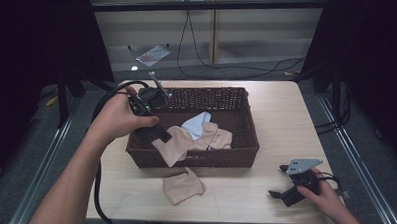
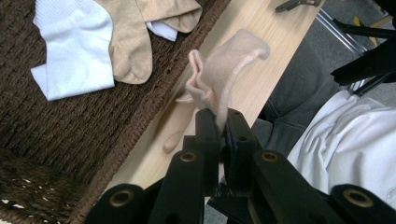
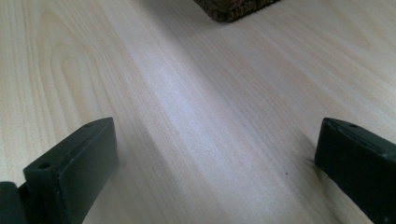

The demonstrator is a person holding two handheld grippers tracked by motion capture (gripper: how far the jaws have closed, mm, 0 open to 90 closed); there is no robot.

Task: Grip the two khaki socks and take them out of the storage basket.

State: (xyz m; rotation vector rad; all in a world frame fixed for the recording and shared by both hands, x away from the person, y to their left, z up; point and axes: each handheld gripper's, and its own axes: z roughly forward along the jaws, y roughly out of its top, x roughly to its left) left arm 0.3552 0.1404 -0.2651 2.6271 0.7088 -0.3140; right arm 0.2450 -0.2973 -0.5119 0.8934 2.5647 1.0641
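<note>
Left claw (image 2: 219, 128) clamps sock (image 2: 224, 70), hem hidden

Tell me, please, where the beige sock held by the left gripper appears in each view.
High view: the beige sock hangs from the left gripper over the front-left rim of the wicker basket.
Left gripper view: the beige sock is at centre, pinched between the jaws, beside the basket's rim.
Right gripper view: the table, with the wicker basket at the top edge.
Shared landmark: the wicker basket.
</note>
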